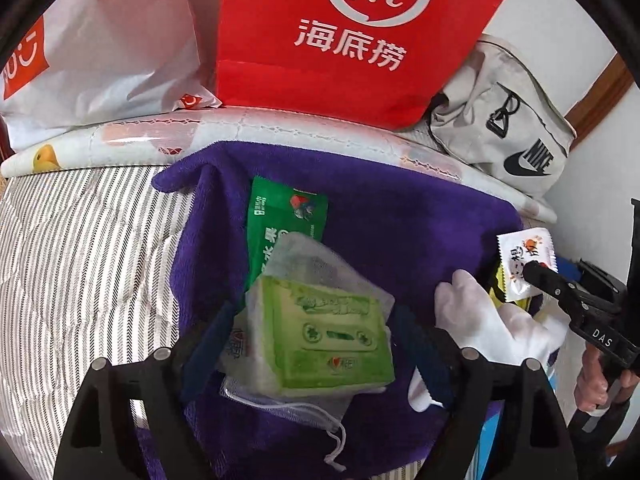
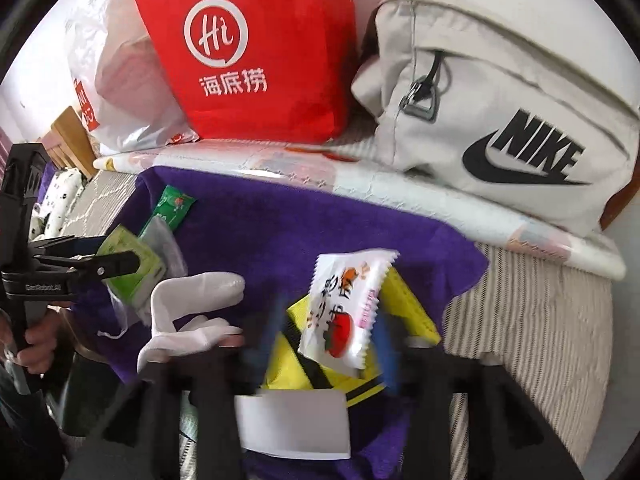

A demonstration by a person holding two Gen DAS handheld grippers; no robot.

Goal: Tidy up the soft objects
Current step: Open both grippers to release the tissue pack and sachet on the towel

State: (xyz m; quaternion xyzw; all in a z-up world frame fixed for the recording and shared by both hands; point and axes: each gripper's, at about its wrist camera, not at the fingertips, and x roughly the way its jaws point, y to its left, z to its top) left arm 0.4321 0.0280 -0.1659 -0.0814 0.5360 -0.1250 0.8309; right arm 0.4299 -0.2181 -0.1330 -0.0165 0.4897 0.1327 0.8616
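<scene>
Tissue pack (image 1: 324, 344): pale green, inside a sheer drawstring pouch, lying on purple towel (image 1: 400, 232) on the bed.
Left gripper (image 1: 320, 354): jaws spread around pack, not pressing.
Right gripper (image 2: 320, 340): jaws parted, white snack packet (image 2: 344, 312) between them.

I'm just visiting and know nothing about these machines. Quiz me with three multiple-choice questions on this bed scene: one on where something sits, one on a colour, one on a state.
1. Where is the green tissue pack?
A. inside the red bag
B. on the purple towel
C. on the Nike bag

2. What colour is the paper bag with the "Hi" logo?
A. red
B. blue
C. black

3. How do the left tongs stand?
A. clamped on the white glove
B. open around the tissue pack
C. shut on nothing

Answers: B, purple towel lies under it; A, plainly red; B, fingers stand apart on either side of it.
</scene>
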